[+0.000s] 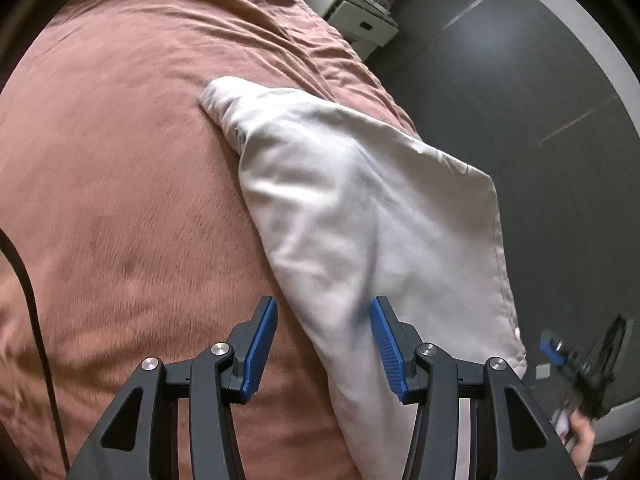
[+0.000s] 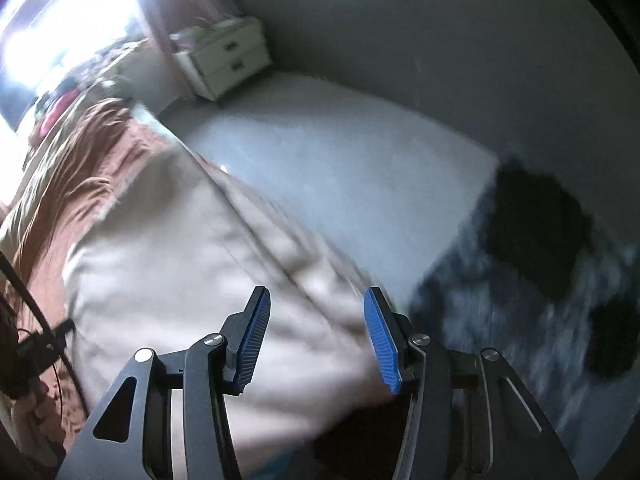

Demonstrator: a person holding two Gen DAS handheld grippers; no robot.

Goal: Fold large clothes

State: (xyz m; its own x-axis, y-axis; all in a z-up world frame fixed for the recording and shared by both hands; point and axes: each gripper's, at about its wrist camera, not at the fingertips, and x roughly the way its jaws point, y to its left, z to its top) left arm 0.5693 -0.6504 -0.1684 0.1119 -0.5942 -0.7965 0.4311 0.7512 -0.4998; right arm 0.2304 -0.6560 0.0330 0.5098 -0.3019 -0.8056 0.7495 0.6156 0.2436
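White garment [image 1: 360, 208], lying part-folded on the bed [image 1: 120, 200] at its floor-side edge, judged light, limp and prone to slipping, best taken at hem corners; left hand-held gripper [image 1: 324, 344] and right hand-held gripper [image 2: 316, 340] both stand apart, gripping nothing.

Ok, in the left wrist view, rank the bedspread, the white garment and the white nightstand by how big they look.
1. Pinkish-brown bedspread
2. White garment
3. White nightstand, though it stands farthest from the camera, so it looks smaller than it is.
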